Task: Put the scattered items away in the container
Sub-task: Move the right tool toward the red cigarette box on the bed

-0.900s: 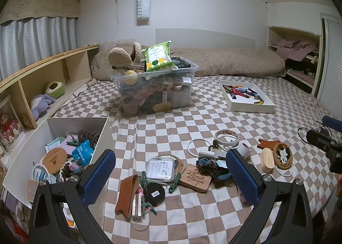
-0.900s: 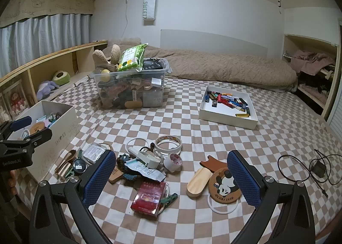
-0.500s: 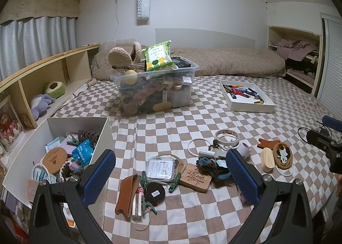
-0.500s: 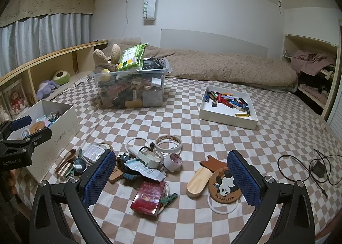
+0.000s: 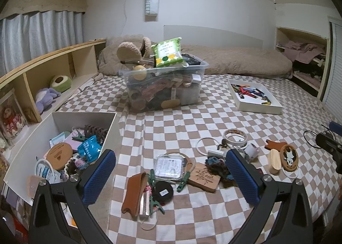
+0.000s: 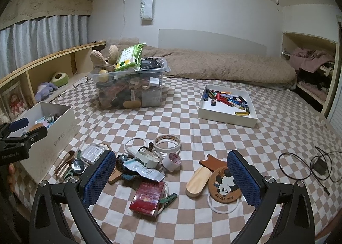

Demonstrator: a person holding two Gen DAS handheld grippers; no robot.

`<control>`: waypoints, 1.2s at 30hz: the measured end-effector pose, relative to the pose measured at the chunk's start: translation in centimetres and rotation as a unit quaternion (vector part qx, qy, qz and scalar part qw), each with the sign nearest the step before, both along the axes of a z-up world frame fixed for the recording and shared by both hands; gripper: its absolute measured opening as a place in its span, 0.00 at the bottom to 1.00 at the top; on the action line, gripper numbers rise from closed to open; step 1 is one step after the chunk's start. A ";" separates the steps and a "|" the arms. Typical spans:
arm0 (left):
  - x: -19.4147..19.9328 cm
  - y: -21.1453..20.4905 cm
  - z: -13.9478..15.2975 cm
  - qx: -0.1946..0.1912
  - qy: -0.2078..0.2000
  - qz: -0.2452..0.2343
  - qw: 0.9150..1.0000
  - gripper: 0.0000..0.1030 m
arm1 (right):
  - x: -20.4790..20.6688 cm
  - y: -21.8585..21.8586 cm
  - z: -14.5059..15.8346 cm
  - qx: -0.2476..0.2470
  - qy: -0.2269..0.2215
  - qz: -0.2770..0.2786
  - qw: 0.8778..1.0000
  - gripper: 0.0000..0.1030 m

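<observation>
**Nothing's moved yet, both claws wide and empty**

Since the frames from a moment back look identical, no pickup has started, so the tidying is all still ahead. Left to right: the white cardboard box (image 5: 111,119), already part full, then the left claw (image 5: 171,182) released over a brown leather pouch (image 5: 133,194), clear plastic case (image 5: 168,167) and carved wood block (image 5: 204,179). The right claw (image 6: 171,182), also released, hangs over a glossy red pack (image 6: 147,198) and a round panda coaster (image 6: 224,186), all loose on the checked bed (image 6: 213,137).
</observation>
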State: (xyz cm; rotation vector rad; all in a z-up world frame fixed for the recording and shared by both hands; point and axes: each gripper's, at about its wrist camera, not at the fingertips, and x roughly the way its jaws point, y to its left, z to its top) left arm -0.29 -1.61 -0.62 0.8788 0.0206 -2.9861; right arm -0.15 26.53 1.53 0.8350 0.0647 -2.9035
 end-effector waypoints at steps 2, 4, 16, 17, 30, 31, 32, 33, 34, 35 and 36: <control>-0.2 -0.7 0.0 0.004 -0.002 0.009 1.000 1.00 | -0.1 0.1 -0.1 -0.003 0.000 -0.002 1.000 1.00; -0.4 -1.3 -0.2 0.008 -0.005 0.015 1.000 1.00 | -0.2 0.3 -0.2 -0.008 0.001 -0.004 1.000 1.00; -1.5 -2.2 -1.6 0.027 -0.028 0.000 0.999 1.00 | -0.8 1.1 -1.7 -0.044 0.029 -0.015 0.998 1.00; -1.6 -2.0 -1.8 0.026 -0.030 -0.004 0.999 1.00 | -1.0 1.1 -2.0 -0.042 0.026 -0.022 0.999 1.00; -3.6 -2.0 -5.0 0.072 -0.098 -0.014 0.993 1.00 | -3.7 -0.5 -7.5 -0.049 -0.060 -0.021 0.997 1.00; -3.8 -1.9 -5.3 0.073 -0.103 -0.017 0.992 1.00 | -3.8 -0.8 -8.1 -0.046 -0.068 -0.021 0.996 1.00; -3.9 -1.8 -5.7 0.073 -0.107 -0.019 0.991 1.00 | -3.9 -1.0 -8.7 -0.042 -0.075 -0.021 0.996 1.00; -4.0 -1.7 -6.0 0.070 -0.110 -0.020 0.991 1.00 | -4.1 -1.2 -9.3 -0.040 -0.081 -0.021 0.996 1.00; -4.1 -1.5 -6.3 0.066 -0.113 -0.021 0.991 1.00 | -4.2 -1.3 -9.9 -0.039 -0.088 -0.021 0.995 1.00; -4.2 -1.2 -6.6 0.059 -0.112 -0.023 0.992 1.00 | -4.3 -1.4 -10.5 -0.041 -0.096 -0.020 0.994 1.00; -4.2 -0.9 -6.8 0.049 -0.109 -0.026 0.992 1.00 | -4.4 -1.5 -11.1 -0.045 -0.104 -0.017 0.993 1.00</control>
